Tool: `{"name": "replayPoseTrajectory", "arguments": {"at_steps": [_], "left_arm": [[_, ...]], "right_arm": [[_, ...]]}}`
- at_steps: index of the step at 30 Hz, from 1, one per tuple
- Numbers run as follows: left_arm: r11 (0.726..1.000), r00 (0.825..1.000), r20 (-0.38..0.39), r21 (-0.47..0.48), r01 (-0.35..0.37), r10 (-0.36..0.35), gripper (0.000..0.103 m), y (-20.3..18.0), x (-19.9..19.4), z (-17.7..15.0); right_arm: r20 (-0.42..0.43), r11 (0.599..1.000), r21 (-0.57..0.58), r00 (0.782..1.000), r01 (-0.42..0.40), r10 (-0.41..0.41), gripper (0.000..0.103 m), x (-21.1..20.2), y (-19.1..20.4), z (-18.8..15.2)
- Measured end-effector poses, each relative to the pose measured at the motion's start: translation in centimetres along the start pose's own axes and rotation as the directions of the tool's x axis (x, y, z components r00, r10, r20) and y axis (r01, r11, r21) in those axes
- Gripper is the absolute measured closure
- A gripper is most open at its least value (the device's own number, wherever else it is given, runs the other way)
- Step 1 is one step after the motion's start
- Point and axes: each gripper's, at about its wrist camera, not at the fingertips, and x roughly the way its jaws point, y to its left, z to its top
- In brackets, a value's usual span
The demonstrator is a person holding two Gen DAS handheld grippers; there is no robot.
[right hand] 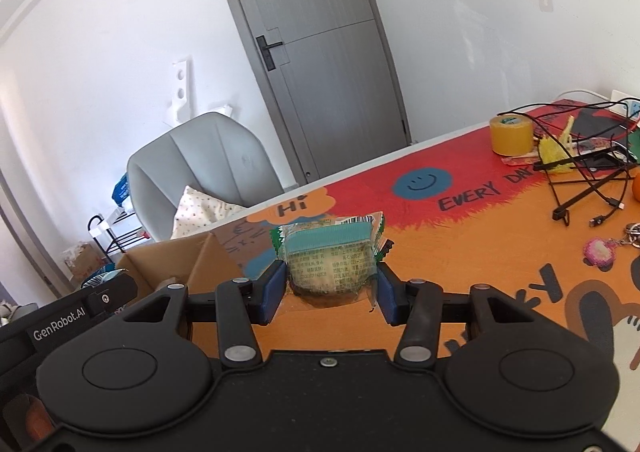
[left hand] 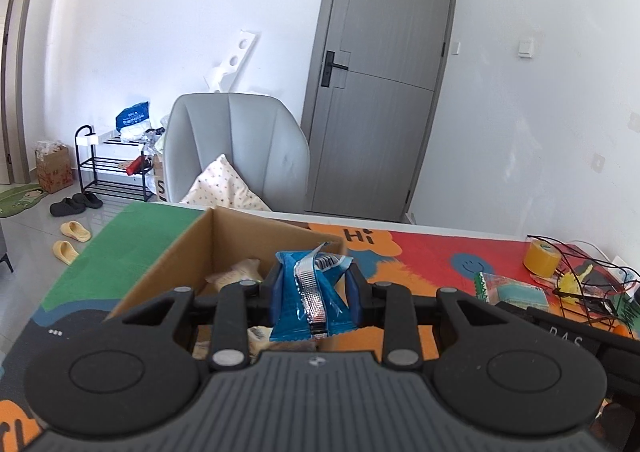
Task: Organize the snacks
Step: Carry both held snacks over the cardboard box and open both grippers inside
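- Shoe rack: stood against the far wall at the left, slippers lying on the floor before it.
- Chair: grey, drawn up to the table's far edge, a patterned pillow resting on its seat.
- Door: grey, closed, seen in the far wall.
- Table: covered by a bright printed mat with "Hi" near the far edge.
- Box: brown cardboard, open-topped, placed near the table's far left corner; pale wrapped snacks are seen inside it.
- Left gripper: its blue pads are clamped on a blue packet, which is held upright above the box's right-hand part.
- Right gripper: its pads are pressed against both sides of a green packet, clear-fronted with a brownish cake inside; the packet is held off the table, right of the box.
- Tape roll: yellow, stood near the table's far right corner.
- Yellow toy: laid just right of the tape roll, crossed by black cables.
- Pink keyring: laid toward the table's right edge, nearer than the cables.
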Motion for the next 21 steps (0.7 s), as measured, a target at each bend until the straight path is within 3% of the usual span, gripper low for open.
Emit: {"name": "replayPoseTrajectory", "arguments": {"at_steps": [12,21], "left_arm": [[0.999,0.999,0.016,-0.02,-0.044,0.044,0.072,6.7,-0.2,2.4],[0.998,0.999,0.0,-0.037,-0.052,0.052,0.072,9.2,1.2,2.9]], "right_arm": [[0.022,0.994,-0.051,0.995,-0.096,0.097,0.055,0.6,4.9,-0.1],[0.01,0.988,-0.094,0.992,-0.126,0.127,0.055,2.1,7.8,-0.2]]}}
